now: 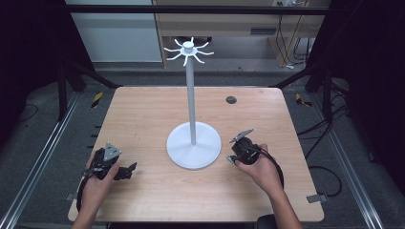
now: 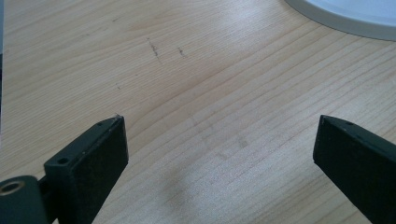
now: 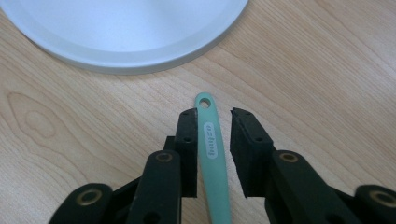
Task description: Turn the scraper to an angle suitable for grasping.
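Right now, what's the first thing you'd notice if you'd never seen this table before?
A tall white stand rises from a round base in the middle of the wooden table, topped with curly hooks like a spider. Beside its base, the right tool has a mint-green handle with a hole at its tip between its jaws. The left tool is open over bare wood.

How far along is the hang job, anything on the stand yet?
Early. Done: nothing visibly hangs from the white stand's hooks. In hand: the right gripper straddles a green handle with a hole at its tip, lying beside the stand's base; a gap shows on one side, so a firm grip can't be confirmed. The left gripper is open over bare table. Left: probably lifting the handle and hooking it.
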Available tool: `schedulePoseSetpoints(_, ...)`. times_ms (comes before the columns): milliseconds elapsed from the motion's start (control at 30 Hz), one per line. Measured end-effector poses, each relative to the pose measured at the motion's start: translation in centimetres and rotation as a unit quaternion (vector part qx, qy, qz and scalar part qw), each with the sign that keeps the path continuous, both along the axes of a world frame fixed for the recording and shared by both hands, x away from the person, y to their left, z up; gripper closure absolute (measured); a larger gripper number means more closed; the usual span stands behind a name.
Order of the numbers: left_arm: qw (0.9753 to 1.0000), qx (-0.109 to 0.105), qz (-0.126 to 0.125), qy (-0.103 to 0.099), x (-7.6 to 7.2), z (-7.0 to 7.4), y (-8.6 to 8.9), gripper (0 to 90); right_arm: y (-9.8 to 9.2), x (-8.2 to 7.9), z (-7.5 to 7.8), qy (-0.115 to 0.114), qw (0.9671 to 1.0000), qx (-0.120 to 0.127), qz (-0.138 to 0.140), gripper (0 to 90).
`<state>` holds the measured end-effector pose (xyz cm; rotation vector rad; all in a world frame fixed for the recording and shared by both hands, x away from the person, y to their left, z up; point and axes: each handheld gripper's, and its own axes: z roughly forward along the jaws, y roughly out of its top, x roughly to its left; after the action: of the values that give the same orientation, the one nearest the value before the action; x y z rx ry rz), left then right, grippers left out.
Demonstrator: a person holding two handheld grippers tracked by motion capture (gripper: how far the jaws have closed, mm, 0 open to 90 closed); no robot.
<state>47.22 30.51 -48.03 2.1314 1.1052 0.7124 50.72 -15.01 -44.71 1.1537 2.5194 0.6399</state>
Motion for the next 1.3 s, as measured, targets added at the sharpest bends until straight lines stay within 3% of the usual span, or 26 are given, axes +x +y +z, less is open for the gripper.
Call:
schedulePoseSetpoints(300,1.0000,0.000,0.000,0.001,0.0,0.0,0.0,2.9,-0.1,0.3,0.4,0.021,0.9998,-0.003,0.006,62.5)
schedulePoseSetpoints(1300,1.0000,-0.005,-0.001,0.003,0.0,0.0,0.1,3.0,0.6,2.2,-0.9,0.073,0.9956,-0.055,0.021,66.0)
